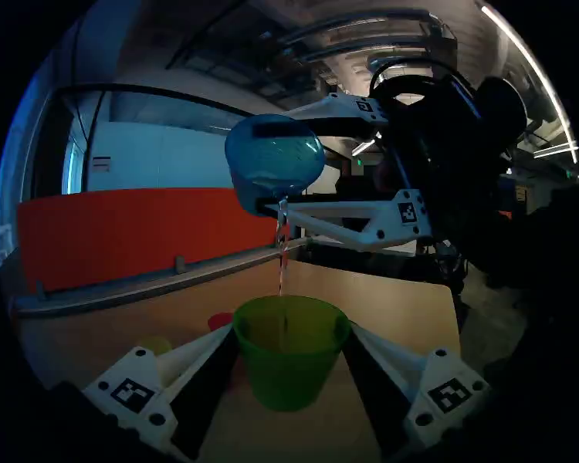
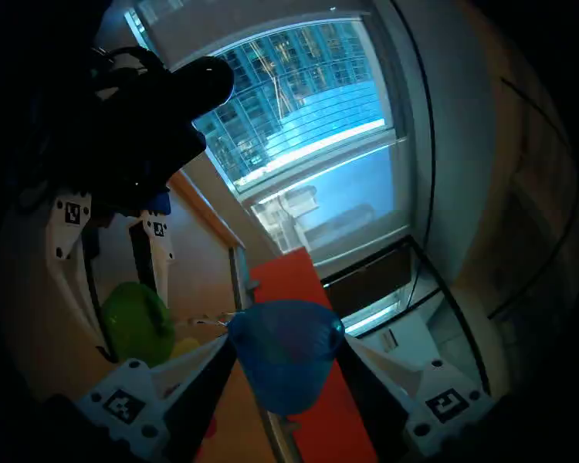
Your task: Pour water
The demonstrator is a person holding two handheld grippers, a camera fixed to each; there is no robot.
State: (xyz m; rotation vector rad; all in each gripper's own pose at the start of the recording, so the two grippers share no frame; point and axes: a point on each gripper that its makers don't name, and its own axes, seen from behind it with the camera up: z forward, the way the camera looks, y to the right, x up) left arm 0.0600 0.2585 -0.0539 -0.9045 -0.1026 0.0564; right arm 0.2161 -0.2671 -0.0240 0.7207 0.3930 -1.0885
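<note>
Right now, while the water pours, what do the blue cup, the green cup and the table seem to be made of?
The blue cup: probably plastic, translucent; light glows through its thin wall. The green cup: probably plastic too, smooth and evenly coloured, with a thin rim. The table: looks like pale wood or laminate, matte; the grain is too dim to confirm.

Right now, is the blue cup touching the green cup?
Apart. Left gripper view: blue cup hangs tilted above the green cup, with a plain gap bridged by the water stream.
</note>
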